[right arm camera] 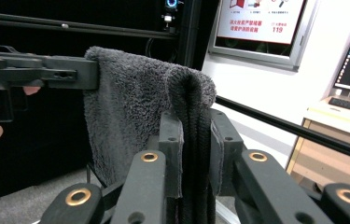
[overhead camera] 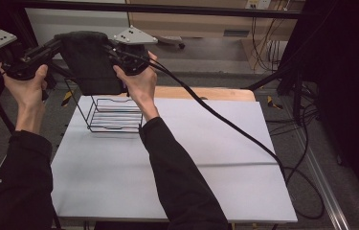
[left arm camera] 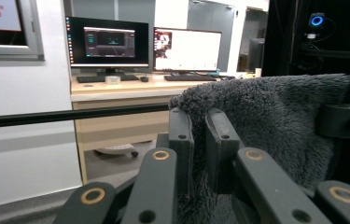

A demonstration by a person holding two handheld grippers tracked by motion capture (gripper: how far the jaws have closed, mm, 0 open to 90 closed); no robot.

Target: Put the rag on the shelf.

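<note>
Both clamped tight on the towel (overhead camera: 88, 60): left hand-held gripper (left arm camera: 199, 140) and right hand-held gripper (right arm camera: 196, 149) pinch its top corners; it's dark grey, fluffy, hanging folded above the rack (overhead camera: 115, 115) at 11 o'clock on the counter (overhead camera: 191, 182)

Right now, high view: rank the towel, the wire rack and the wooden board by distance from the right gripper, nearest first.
1. Dark towel: clamped in the right gripper, hanging just to its left.
2. Wire rack: on the table, below the gripper.
3. Wooden board: at the table's far edge, off to the right.
</note>
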